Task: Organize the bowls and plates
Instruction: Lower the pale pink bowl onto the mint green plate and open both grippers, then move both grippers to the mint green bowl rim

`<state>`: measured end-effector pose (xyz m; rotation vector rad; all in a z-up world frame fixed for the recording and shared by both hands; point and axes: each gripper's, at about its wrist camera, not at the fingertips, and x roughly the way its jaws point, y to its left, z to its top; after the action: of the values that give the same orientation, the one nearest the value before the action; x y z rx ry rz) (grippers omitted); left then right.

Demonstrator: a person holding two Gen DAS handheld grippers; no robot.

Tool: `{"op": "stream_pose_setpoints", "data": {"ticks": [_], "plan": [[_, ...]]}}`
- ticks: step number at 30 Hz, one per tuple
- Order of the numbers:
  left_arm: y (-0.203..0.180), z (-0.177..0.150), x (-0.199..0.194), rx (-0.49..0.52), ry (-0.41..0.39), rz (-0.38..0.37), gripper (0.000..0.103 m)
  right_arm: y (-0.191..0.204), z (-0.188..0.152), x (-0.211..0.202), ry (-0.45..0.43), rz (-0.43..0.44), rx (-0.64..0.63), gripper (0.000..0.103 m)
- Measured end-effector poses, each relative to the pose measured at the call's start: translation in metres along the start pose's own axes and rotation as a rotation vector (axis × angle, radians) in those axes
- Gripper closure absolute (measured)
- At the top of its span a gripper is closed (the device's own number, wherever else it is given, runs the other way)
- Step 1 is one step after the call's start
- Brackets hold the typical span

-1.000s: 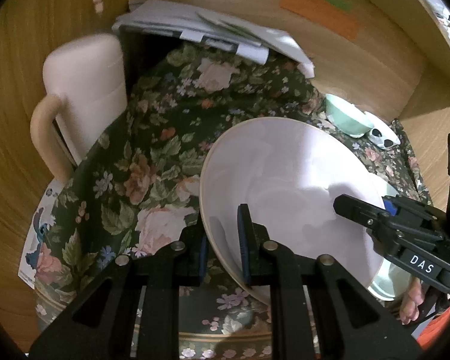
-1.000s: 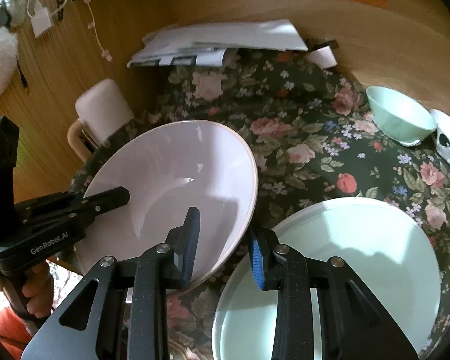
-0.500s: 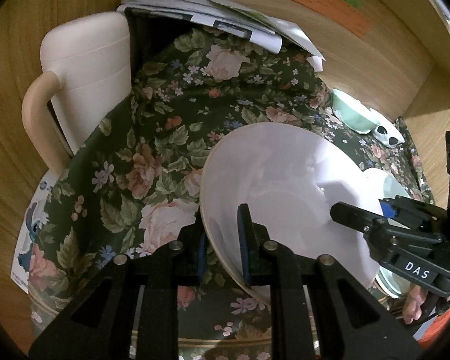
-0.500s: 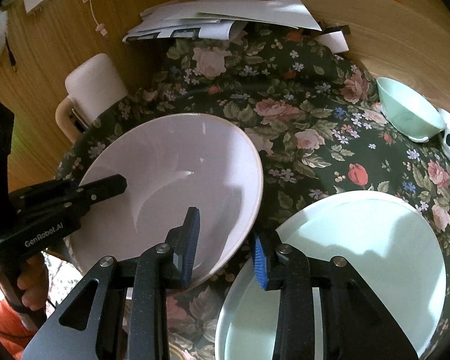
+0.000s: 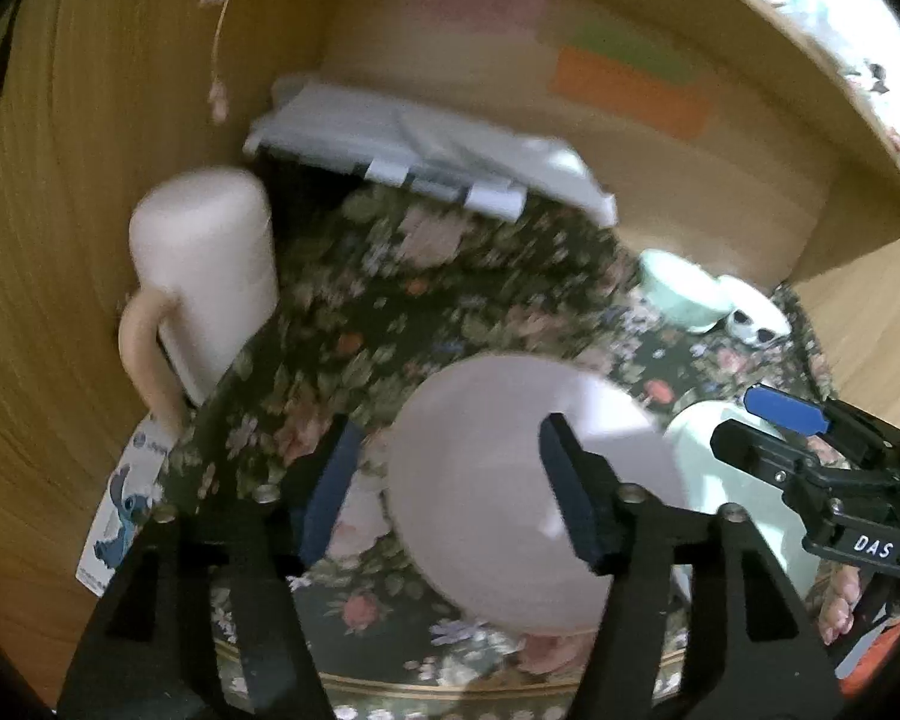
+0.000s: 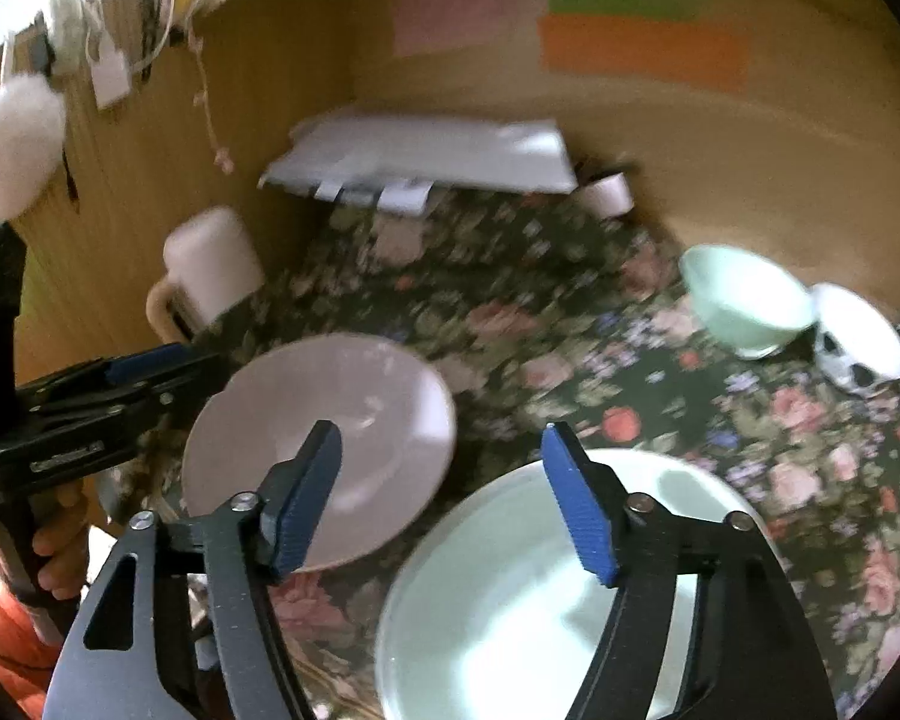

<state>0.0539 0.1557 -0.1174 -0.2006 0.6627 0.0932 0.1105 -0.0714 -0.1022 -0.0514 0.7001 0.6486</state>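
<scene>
Both my tools gape wide, left [image 5: 450, 480] and right [image 6: 444, 498], gripping nothing. Two plates lie below: pink [image 6: 330, 420] and mint [image 6: 510, 600]. Two bowls sit beyond: mint [image 6: 744, 300] and white [image 6: 858, 336].

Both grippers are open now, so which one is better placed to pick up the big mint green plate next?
Right. The right gripper hangs open directly over the near rim of the large mint green plate, with one finger above it. The left gripper is open around the pale pink plate, farther from the green one.
</scene>
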Motion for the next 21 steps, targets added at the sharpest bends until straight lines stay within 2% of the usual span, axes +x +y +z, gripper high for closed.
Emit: {"op": "stream_pose_setpoints", "data": {"ticks": [2,5,8,14,21], "plan": [[-0.01,0.005,-0.008,0.008,-0.035,-0.012,0.024,-0.008,0.001,-0.011,-0.029,-0.021,0.005,0.031],[-0.025,0.013,-0.017,0.014,-0.087,-0.033,0.014,-0.025,0.005,-0.028,-0.068,-0.054,0.021,0.028],[-0.038,0.023,-0.02,0.02,-0.116,-0.046,0.011,-0.043,0.007,-0.043,-0.104,-0.092,0.039,0.024],[-0.064,0.041,-0.014,0.011,-0.127,-0.086,0.006,-0.081,0.012,-0.064,-0.157,-0.187,0.07,0.02],[-0.096,0.063,0.008,0.027,-0.109,-0.094,0.005,-0.131,0.019,-0.062,-0.154,-0.23,0.149,0.02]]}}
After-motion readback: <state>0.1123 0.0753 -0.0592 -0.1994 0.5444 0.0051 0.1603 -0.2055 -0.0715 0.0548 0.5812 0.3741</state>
